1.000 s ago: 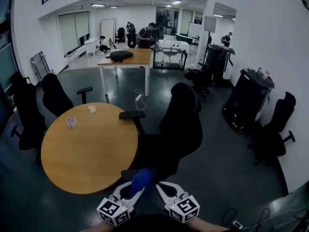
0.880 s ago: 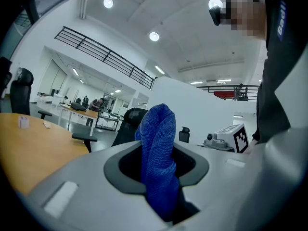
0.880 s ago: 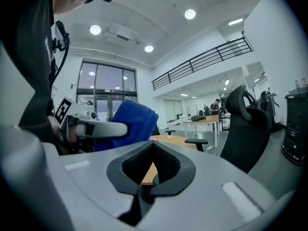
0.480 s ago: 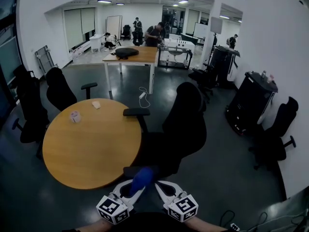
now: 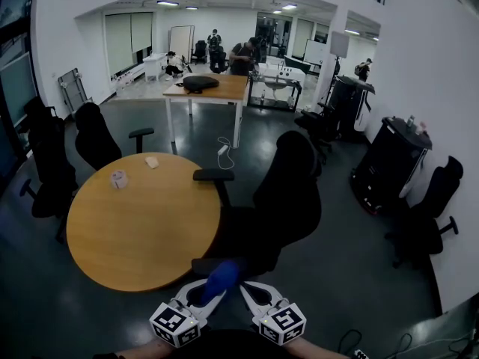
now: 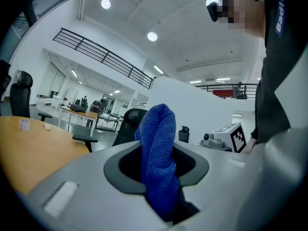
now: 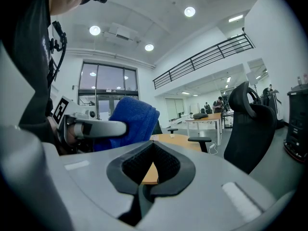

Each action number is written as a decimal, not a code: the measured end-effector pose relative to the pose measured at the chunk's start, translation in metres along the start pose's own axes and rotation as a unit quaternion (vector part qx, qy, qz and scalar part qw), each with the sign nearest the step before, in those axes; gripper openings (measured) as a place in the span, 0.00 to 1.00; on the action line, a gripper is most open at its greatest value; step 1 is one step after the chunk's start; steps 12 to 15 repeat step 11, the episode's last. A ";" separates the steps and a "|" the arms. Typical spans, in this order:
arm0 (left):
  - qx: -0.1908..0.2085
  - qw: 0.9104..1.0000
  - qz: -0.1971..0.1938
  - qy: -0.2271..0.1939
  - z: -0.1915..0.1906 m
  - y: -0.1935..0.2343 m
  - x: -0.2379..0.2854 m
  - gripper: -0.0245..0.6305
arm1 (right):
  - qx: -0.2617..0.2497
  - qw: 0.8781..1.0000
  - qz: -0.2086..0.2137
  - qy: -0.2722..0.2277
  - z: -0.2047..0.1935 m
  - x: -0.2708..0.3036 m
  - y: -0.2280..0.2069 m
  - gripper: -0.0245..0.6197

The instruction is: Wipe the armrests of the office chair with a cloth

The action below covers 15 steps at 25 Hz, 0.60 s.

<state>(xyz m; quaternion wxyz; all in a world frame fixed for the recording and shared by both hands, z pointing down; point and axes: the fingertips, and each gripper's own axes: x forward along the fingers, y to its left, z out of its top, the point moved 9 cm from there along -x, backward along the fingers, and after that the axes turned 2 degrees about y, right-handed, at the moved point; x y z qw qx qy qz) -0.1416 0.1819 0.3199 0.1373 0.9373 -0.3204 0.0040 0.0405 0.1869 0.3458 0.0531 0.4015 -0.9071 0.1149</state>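
Observation:
A black office chair (image 5: pixel 288 193) stands beside the round wooden table (image 5: pixel 142 223). Its far armrest (image 5: pixel 213 175) reaches over the table's edge. The near armrest (image 5: pixel 206 265) lies just beyond my grippers, partly hidden by the cloth. My left gripper (image 5: pixel 213 296) (image 6: pixel 161 177) is shut on a folded blue cloth (image 5: pixel 221 278) (image 6: pixel 159 143), which sticks up from its jaws. Close to its right, my right gripper (image 5: pixel 249 293) (image 7: pixel 151 174) is shut with nothing in it. The right gripper view shows the cloth (image 7: pixel 132 119) and the left gripper (image 7: pixel 96 127) at its left.
On the table lie a small round thing (image 5: pixel 118 179) and a white piece (image 5: pixel 152 162). More black chairs stand at the left (image 5: pixel 93 137) and right (image 5: pixel 426 215). A black cabinet (image 5: pixel 389 163) is at the right, a rectangular desk (image 5: pixel 206 88) behind. People stand far back.
The head view has shifted a little, so the chair and table sit slightly lower and to the right. Both grippers hold their places, the cloth still in the left one.

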 end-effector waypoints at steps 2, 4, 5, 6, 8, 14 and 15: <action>0.000 1.000 -0.001 0.000 -0.001 -0.001 0.001 0.25 | 0.000 1.000 -0.001 -0.001 -0.001 -0.001 -0.001 0.04; 0.000 1.000 -0.001 0.000 -0.001 -0.001 0.001 0.25 | 0.000 1.000 -0.002 -0.001 -0.001 -0.002 -0.001 0.04; 0.000 1.000 -0.002 0.000 0.000 -0.002 0.002 0.25 | 0.000 1.000 -0.002 -0.001 -0.001 -0.003 -0.001 0.04; 0.000 1.000 -0.003 0.000 0.000 -0.003 0.002 0.25 | 0.000 1.000 -0.002 -0.001 0.000 -0.004 -0.001 0.04; 0.001 1.000 -0.004 0.001 0.000 -0.005 0.002 0.25 | 0.000 1.000 -0.003 -0.001 0.000 -0.006 0.000 0.04; 0.001 1.000 -0.006 0.002 0.000 -0.006 0.001 0.25 | 0.001 1.000 -0.004 0.000 0.000 -0.007 0.001 0.04; 0.001 1.000 -0.006 0.002 0.000 -0.006 0.001 0.25 | 0.001 1.000 -0.004 0.000 0.000 -0.007 0.001 0.04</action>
